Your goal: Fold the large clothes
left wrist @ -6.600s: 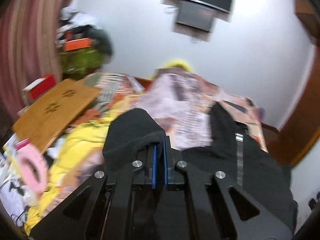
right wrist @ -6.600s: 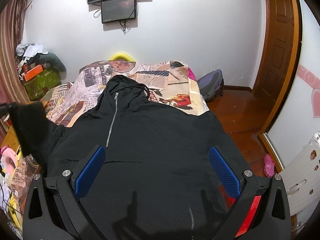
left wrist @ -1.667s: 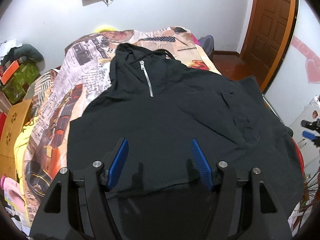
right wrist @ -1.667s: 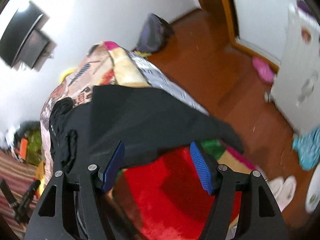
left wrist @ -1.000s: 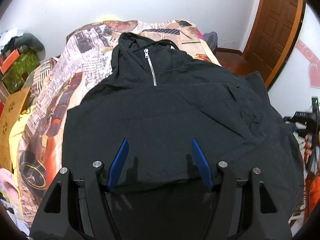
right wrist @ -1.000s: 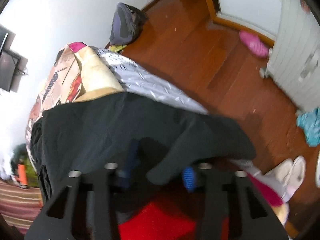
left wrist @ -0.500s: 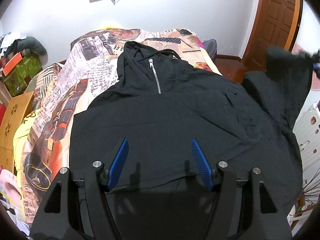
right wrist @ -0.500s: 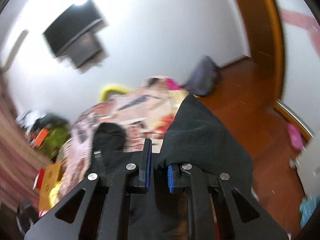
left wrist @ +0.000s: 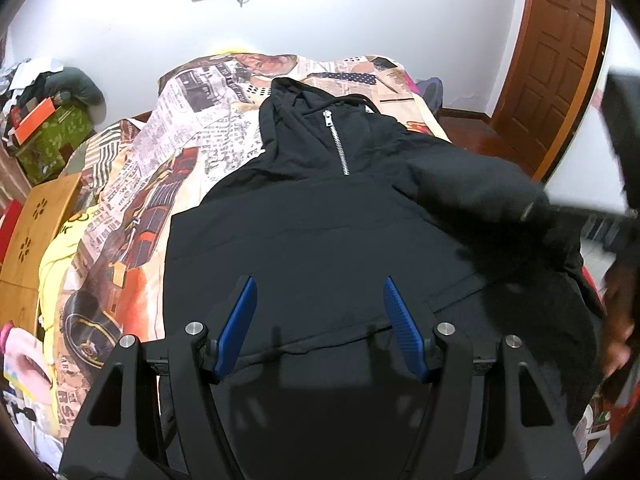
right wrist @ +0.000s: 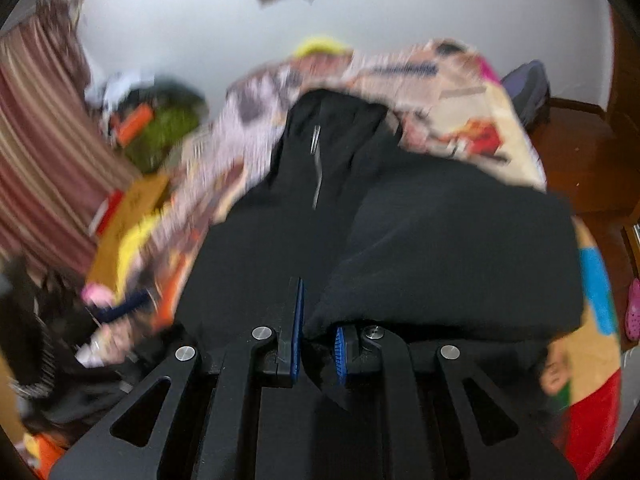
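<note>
- The black hoodie (left wrist: 320, 220) lies face up on the bed (left wrist: 192, 120), spread over the newspaper-print bedspread. Its long axis runs from the hood in the upper middle of the left wrist view down to the hem at the bottom, straight along the line my fingers point.
- My left fingers (left wrist: 320, 328) are wide apart and hold nothing. They hover over the hem in the lower middle of the frame, with the zipper (left wrist: 336, 148) dead ahead above them.
- My right fingers (right wrist: 318, 338) are pinched narrow on the hoodie's right sleeve (right wrist: 460, 256). In the right wrist view the cloth bunches between the blue pads and drapes off toward the right of the frame.
- That view is blurred, so I cannot tell exactly which part of the sleeve I have, cuff or a fold near it.
- In the left wrist view the lifted sleeve shows as a dark band at middle right, raised above the body of the garment.
- The relation that matters, as I judge it: the sleeve lies right of the zipper line and wants to cross toward the centre. My right hand is the nearer one and already has it.
- The left side edge of the hoodie looks straight, as if already folded in, though I cannot see the left sleeve.
</note>
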Demonstrator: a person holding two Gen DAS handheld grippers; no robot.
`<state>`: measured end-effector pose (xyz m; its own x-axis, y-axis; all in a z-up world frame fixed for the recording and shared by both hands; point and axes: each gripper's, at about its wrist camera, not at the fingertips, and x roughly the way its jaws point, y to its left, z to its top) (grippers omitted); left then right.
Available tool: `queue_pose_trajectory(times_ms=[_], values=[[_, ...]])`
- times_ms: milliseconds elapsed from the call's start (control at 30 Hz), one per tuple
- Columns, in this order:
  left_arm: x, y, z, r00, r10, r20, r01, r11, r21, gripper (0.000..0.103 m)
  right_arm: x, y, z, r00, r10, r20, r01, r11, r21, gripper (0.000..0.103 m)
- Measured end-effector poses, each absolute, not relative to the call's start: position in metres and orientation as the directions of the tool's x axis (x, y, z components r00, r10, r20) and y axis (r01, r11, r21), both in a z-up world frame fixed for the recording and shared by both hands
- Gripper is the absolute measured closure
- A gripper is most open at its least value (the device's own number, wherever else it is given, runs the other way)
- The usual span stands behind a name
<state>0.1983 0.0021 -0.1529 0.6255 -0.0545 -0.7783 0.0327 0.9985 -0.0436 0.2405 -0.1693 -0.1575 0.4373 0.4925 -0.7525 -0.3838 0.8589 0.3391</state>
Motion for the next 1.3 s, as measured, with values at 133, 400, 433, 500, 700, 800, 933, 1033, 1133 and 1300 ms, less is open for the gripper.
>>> queue_pose_trajectory(times_ms=[133,400,433,500,700,800,933,1033,1133,1300], values=[[0.197,0.006,-0.156,0.618,-0.058,-0.784,0.020,0.998,-0.058,0.039,0.238,-0.156,-0.172,0.378,0.453,-0.808,-0.389,0.869,0.306,0.087],[0.197,0.002,-0.161,0.607,-0.068,-0.792,0.027,0.997,-0.065,0.038,0.228,-0.184,-0.152,0.303,0.461,-0.834,-0.402,0.855,0.327,0.072],[0.198,0.000,-0.162,0.605,-0.071,-0.793,0.030,0.997,-0.066,0.038,0.224,-0.186,-0.150,0.313,0.465,-0.828,-0.397,0.856,0.331,0.067],[0.199,-0.003,-0.162,0.603,-0.074,-0.794,0.035,0.997,-0.066,0.038,0.217,-0.197,-0.139,0.358,0.465,-0.810,-0.388,0.863,0.324,0.058],[0.200,-0.008,-0.163,0.602,-0.079,-0.795,0.044,0.997,-0.067,0.038,0.207,-0.243,-0.105,0.548,0.404,-0.732,-0.284,0.914,0.291,0.050],[0.201,-0.011,-0.163,0.602,-0.083,-0.794,0.049,0.997,-0.068,0.038,0.214,-0.272,-0.100,0.630,0.359,-0.688,-0.165,0.929,0.332,0.048],[0.202,-0.013,-0.163,0.601,-0.086,-0.795,0.052,0.996,-0.068,0.038,0.232,-0.301,-0.114,0.632,0.343,-0.695,-0.029,0.906,0.422,0.047],[0.203,-0.012,-0.164,0.598,-0.084,-0.797,0.050,0.996,-0.068,0.038,0.245,-0.314,-0.136,0.600,0.360,-0.714,0.044,0.877,0.478,0.047],[0.204,-0.010,-0.165,0.595,-0.083,-0.800,0.043,0.997,-0.071,0.038,0.257,-0.323,-0.169,0.541,0.410,-0.734,0.120,0.826,0.550,0.047],[0.205,-0.005,-0.167,0.589,-0.088,-0.803,0.030,0.996,-0.087,0.038,0.273,-0.325,-0.210,0.457,0.528,-0.716,0.207,0.719,0.663,0.047]])
